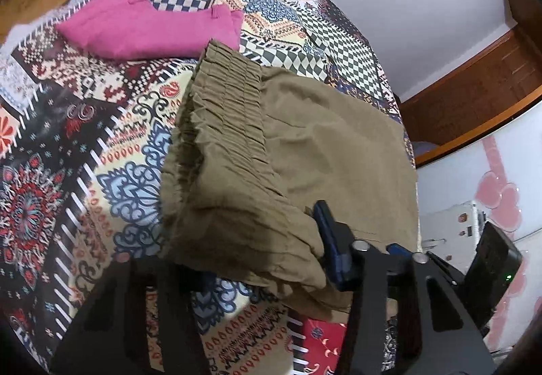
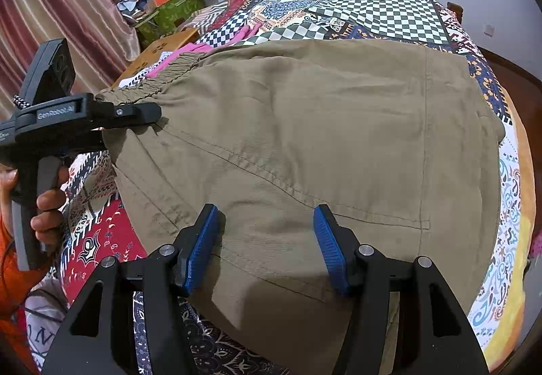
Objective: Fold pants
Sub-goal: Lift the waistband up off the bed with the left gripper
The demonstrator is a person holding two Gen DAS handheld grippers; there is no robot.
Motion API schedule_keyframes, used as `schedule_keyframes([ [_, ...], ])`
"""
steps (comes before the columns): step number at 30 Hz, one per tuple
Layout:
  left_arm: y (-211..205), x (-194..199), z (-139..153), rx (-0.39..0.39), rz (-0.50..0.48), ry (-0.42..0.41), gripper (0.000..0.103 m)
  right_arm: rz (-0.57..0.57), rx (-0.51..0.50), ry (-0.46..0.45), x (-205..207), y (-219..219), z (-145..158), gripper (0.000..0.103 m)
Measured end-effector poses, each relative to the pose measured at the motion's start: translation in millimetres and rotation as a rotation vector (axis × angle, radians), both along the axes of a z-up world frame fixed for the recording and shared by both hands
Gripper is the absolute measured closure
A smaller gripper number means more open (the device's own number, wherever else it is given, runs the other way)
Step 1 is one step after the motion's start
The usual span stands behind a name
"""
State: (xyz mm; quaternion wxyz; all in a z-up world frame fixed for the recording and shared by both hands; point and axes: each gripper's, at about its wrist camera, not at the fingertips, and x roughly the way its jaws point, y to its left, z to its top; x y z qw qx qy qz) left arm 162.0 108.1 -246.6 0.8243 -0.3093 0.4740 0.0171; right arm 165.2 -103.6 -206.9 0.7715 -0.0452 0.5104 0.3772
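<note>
Left fingers half-buried under khaki pants

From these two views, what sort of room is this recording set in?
Most likely a bedroom at home: a patchwork bedspread covers a bed with a wooden frame, striped curtains hang alongside, and khaki pants and a pink garment lie on it.

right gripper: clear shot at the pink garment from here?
Probably not. The pink garment lies beyond the khaki pants, which the right gripper straddles, with the left gripper at the waistband between.
</note>
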Motion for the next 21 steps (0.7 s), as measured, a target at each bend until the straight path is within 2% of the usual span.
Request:
schedule_keyframes([
  [4, 2, -4, 2, 0.019, -0.013, -0.020, 0.065, -0.002, -0.002, -0.001, 0, -1, 0, 0.047],
  [7, -4, -7, 7, 0.077, -0.027, -0.033, 0.066, -0.002, -0.003, -0.001, 0, -1, 0, 0.047],
  [16, -39, -20, 42, 0.346, -0.095, -0.120, 0.067, -0.016, 0.018, 0.009, -3, -6, 1, 0.044],
  [21, -70, -26, 69, 0.547, -0.160, -0.200, 0.067, -0.023, 0.027, 0.011, -5, -8, 3, 0.044],
])
